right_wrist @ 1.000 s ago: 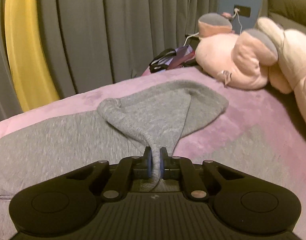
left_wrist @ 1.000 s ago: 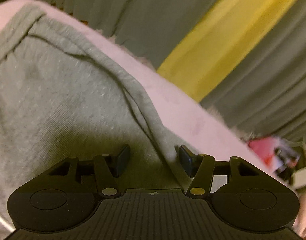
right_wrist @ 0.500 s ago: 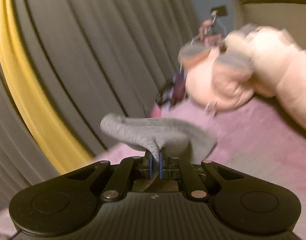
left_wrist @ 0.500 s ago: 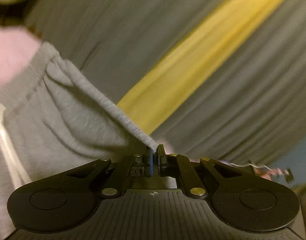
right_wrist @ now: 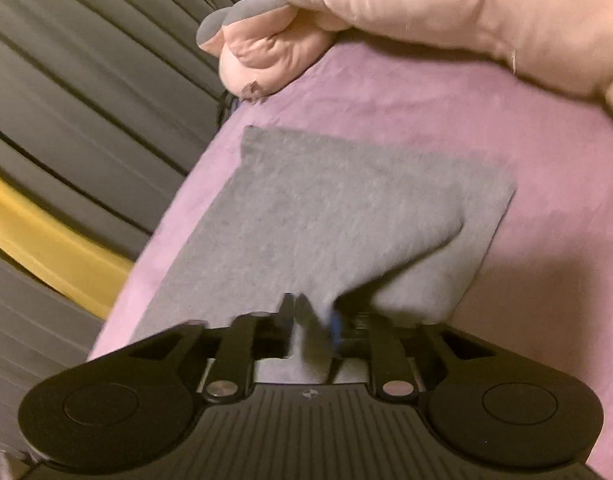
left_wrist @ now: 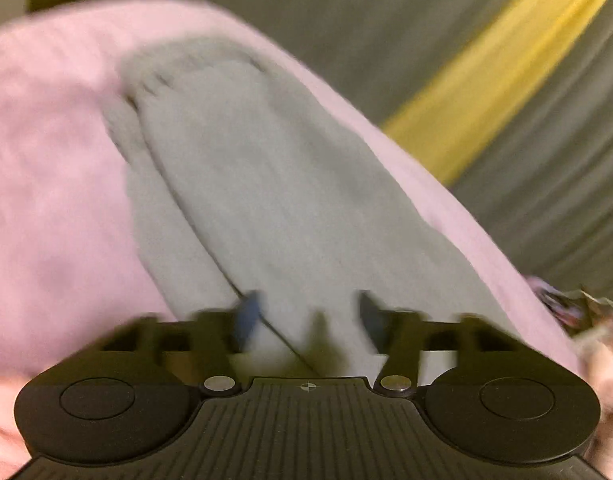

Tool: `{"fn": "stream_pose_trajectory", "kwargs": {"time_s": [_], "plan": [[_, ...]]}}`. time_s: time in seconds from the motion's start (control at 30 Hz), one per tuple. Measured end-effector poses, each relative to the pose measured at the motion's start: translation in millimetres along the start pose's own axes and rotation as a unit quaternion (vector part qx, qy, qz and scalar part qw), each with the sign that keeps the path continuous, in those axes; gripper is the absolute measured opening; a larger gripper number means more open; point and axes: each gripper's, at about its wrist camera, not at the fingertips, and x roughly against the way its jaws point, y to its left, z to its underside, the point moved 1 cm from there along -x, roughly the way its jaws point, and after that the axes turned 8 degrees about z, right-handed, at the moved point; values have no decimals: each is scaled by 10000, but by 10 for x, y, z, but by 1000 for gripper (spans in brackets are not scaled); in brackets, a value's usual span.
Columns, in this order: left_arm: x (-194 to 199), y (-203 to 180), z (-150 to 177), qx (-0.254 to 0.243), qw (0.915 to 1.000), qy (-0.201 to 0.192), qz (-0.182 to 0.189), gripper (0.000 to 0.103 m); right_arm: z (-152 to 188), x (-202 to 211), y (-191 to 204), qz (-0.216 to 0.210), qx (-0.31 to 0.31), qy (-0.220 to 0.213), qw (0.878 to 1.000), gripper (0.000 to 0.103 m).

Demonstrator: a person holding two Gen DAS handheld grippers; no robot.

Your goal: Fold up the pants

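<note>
The grey pants [left_wrist: 274,184] lie folded on the pink bed cover [left_wrist: 54,200]; the left wrist view is blurred by motion. My left gripper [left_wrist: 306,316] is open, its fingers spread just over the near end of the pants, holding nothing. In the right wrist view the pants [right_wrist: 326,220] lie as a flat grey panel on the cover [right_wrist: 446,112]. My right gripper [right_wrist: 310,316] is partly open and blurred, with a fold of grey cloth lying between its fingers.
A large pink plush toy [right_wrist: 446,12] lies at the far edge of the bed. Grey curtains [right_wrist: 86,92] with a yellow strip [right_wrist: 38,240] hang beside the bed. Some clutter [left_wrist: 578,308] shows at the right edge of the left wrist view.
Both grippers held pants edges lifted half a second ago. Now the pants lie flat on the bed, the left gripper has opened and let go, and the right gripper's fingers have parted.
</note>
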Motion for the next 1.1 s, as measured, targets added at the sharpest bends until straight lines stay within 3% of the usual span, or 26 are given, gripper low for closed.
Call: {"fn": "stream_pose_trajectory", "kwargs": {"time_s": [0.03,0.1,0.17,0.23,0.27,0.33,0.37,0.4,0.43,0.53,0.57,0.63,0.67,0.7,0.8,0.97,1.03,1.1], "plan": [[-36,43,-61,15,9998,-110,-162,71,10,-27,-4,6,-29,61,10000,42],[-171,102,-129,166,9996,61,-238,73,45,-69,-16,8,-24,102,9999,48],[-253,218,-219,538,9978,248,-310,72,43,-118,-6,7,-77,125,9999,50],[-266,324,-247,752,9967,169,-257,67,15,-187,18,-23,-145,131,9998,50],[-277,315,-251,777,9965,115,-295,60,8,-205,54,-65,-135,114,9998,47],[-240,336,-338,676,9971,80,-328,54,1,-202,48,-130,-87,113,9998,29],[-234,332,-378,568,9979,109,-303,44,-9,-214,54,-148,-78,101,9998,21],[-236,286,-373,449,9985,137,-298,32,-20,-218,46,-161,-84,81,9998,20],[-294,301,-390,334,9988,166,-312,30,-27,-224,33,-198,-107,66,9997,20],[-460,330,-426,316,9989,197,-301,32,-24,-259,3,-198,-168,157,9995,22],[-497,320,-423,349,9987,193,-304,39,-14,-268,-11,-205,-205,217,9993,32],[-562,275,-457,359,9983,276,-357,40,-13,-300,17,-216,-208,217,9993,33],[-575,243,-490,309,9981,317,-433,34,-30,-298,66,-143,-86,169,9997,23],[-574,238,-536,246,9980,322,-480,16,-65,-282,136,-26,77,109,9999,5],[-508,166,-730,333,9987,245,-289,15,-223,-101,330,-139,349,-166,9992,5],[49,79,-758,267,9983,-295,423,14,-417,456,436,-664,628,-1033,9904,5],[119,150,-639,180,9991,-145,344,15,-401,526,312,-471,795,-1221,9882,5],[52,281,-487,87,9997,209,137,17,-342,395,164,-258,765,-953,9922,5]]}}
